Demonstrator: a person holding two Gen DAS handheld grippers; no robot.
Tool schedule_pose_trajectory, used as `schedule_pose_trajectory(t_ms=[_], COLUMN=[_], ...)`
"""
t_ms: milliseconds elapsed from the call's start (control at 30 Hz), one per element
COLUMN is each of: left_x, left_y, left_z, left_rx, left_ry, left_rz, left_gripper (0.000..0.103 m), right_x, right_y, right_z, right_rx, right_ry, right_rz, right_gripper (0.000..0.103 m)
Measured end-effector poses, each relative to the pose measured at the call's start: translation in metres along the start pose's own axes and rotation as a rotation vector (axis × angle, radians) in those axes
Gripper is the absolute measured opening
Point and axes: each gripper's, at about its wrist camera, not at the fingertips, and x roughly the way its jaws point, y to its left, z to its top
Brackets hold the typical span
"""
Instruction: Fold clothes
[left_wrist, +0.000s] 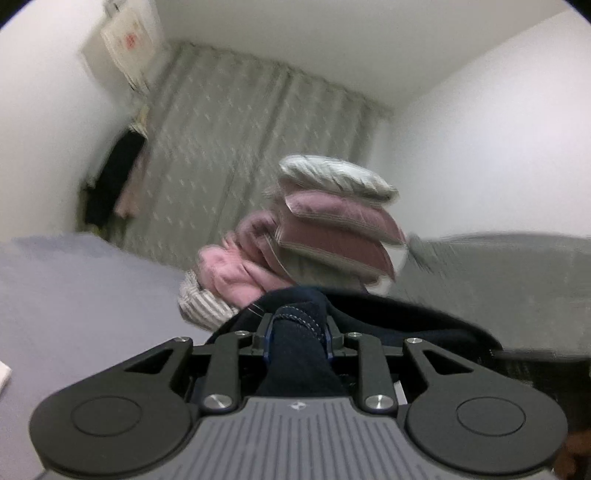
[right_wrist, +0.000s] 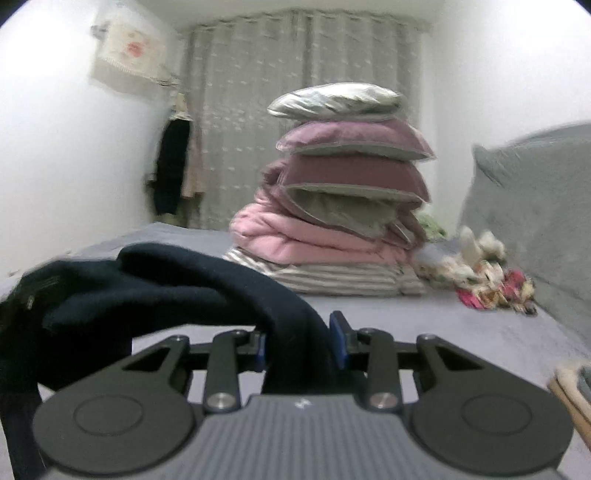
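A dark navy garment (left_wrist: 295, 332) with light stitching is bunched between the fingers of my left gripper (left_wrist: 297, 338), which is shut on it and lifted above the bed. The same navy garment (right_wrist: 177, 284) drapes from the left across my right gripper (right_wrist: 301, 345), whose blue pads (right_wrist: 339, 341) are shut on a thick fold of it. The cloth hangs down at the far left of the right wrist view. The left wrist view is tilted and motion-blurred.
A grey-blue bed sheet (right_wrist: 424, 332) lies below. A stack of pink and grey pillows and folded blankets (right_wrist: 343, 192) stands at the back of the bed. A colourful cloth heap (right_wrist: 487, 277) and a grey cushion (right_wrist: 535, 206) sit at right. Curtains (right_wrist: 258, 110) hang behind.
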Motion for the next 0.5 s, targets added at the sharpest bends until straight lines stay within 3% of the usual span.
schedule_pose_trajectory(t_ms=[200,333,500], left_x=[0.004,0.004,0.002], left_y=[-0.038,-0.052,-0.058], left_z=[-0.018,-0.027,-0.031], left_rx=[0.085,0.094,0.069], left_ry=[0.084,0.156,0.213], left_rz=[-0.133,-0.243,-0.3], left_gripper=[0.033,0.036,0.037], right_x=[0.021,0.035,0.05], right_y=[-0.045,-0.075,-0.114], right_z=[-0.022,-0.043,-0.06], right_rx=[0.146,0.216,0.269], right_ry=[0.134,0.218,0.276], right_rz=[-0.091,-0.141,-0.218], right_gripper=[0.03,0.03,0.03])
